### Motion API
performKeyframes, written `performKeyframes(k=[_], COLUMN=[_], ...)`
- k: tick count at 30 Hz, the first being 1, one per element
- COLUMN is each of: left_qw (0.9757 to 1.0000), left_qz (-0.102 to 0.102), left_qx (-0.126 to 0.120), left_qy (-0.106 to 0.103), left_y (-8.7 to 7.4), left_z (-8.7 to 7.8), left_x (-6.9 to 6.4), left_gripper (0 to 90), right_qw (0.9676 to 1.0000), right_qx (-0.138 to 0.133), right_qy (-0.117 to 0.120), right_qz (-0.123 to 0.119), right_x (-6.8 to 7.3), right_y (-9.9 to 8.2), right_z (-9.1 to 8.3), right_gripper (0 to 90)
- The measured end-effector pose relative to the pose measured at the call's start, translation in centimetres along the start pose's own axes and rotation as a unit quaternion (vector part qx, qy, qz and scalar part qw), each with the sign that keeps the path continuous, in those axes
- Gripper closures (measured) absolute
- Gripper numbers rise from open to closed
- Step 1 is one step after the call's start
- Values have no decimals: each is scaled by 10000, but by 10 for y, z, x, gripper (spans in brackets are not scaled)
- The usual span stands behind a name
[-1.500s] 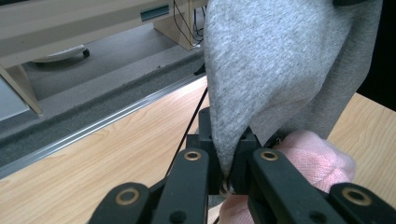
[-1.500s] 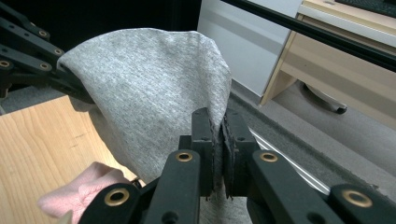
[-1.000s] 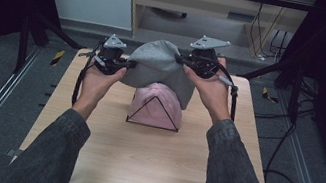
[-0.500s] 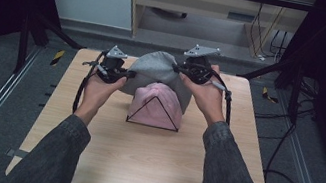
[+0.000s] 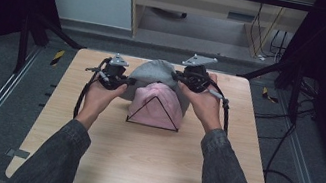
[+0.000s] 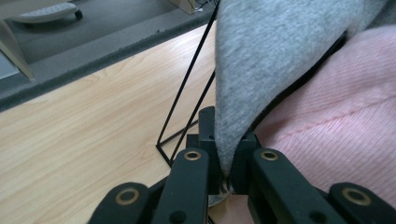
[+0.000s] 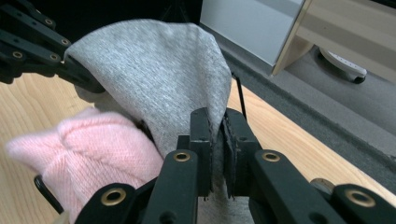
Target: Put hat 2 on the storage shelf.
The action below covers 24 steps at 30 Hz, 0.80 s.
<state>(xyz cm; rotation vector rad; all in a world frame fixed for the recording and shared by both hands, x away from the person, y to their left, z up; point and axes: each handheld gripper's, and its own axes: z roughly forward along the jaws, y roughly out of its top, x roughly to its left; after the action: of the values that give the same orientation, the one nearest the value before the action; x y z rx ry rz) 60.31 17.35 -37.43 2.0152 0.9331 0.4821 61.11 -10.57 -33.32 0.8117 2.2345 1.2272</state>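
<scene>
Both forearms, in dark grey sleeves, reach in from the near edge and angle slightly inward toward the far middle of the table. The left hand [image 5: 99, 94] grips the left gripper [image 5: 128, 81], whose jaws point right toward the centre and are clamped tight on a fold of grey cloth [image 6: 275, 60]. The right hand [image 5: 202, 103] holds the right gripper [image 5: 177, 76] a little farther off, jaws pointing left, pinched on the same cloth's other edge. Each gripper carries a grey three-cornered plate on top, with a cable trailing back beside the wrist.

Even overhead light on table [image 5: 147, 170], dark surroundings; close views sharp (backgrounds soft).
</scene>
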Motion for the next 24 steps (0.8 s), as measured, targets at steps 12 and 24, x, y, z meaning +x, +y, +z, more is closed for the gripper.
performKeyframes(k=[12, 24], left_qw=[9997, 9995], left_qz=[-185, -284], left_qx=[115, 136], left_qy=[-66, -45], left_y=[-20, -26], left_z=[9, 10], left_x=[3, 2], left_gripper=[868, 776], right_qw=[9999, 9998], right_qx=[136, 115], right_qy=[32, 56], right_qz=[8, 118], right_x=[8, 6], right_y=[-12, -17], right_z=[4, -9], right_gripper=[771, 710])
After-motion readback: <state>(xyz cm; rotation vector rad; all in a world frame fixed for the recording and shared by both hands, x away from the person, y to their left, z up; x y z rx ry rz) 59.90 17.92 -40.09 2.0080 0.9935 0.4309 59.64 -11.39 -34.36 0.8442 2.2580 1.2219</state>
